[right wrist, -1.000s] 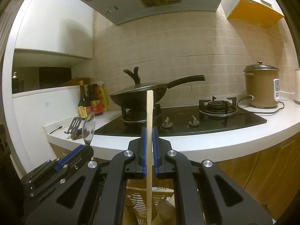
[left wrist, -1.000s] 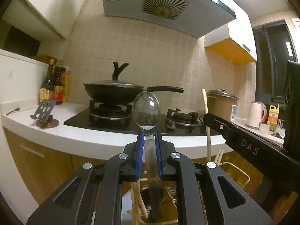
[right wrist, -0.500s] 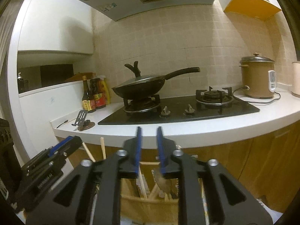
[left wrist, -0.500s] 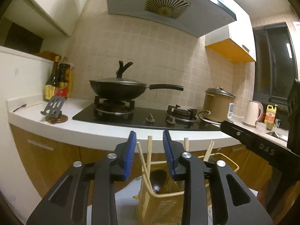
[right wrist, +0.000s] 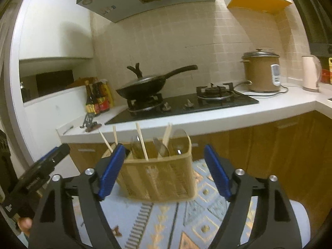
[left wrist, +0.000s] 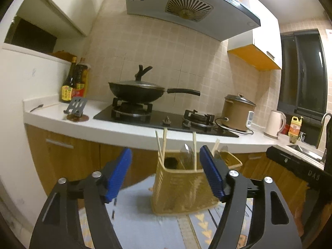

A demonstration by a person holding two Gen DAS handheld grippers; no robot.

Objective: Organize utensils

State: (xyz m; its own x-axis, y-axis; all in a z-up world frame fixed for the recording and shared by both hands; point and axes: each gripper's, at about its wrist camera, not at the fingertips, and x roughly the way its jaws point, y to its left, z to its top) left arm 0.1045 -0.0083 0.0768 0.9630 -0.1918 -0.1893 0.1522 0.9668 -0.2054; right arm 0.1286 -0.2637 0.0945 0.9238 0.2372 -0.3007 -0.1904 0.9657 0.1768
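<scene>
Though blurred, utensil basket (right wrist: 157, 178) base

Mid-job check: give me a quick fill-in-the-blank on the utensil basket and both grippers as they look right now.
1. The chopsticks and spoons stand in a woven ____.
2. The left gripper, its jaws opening, holds ____.
3. The right gripper, its jaws opening, holds ____.
4. The wok sits on the ____ and has a lid on.

Missing words: basket; nothing; nothing; stove
</scene>
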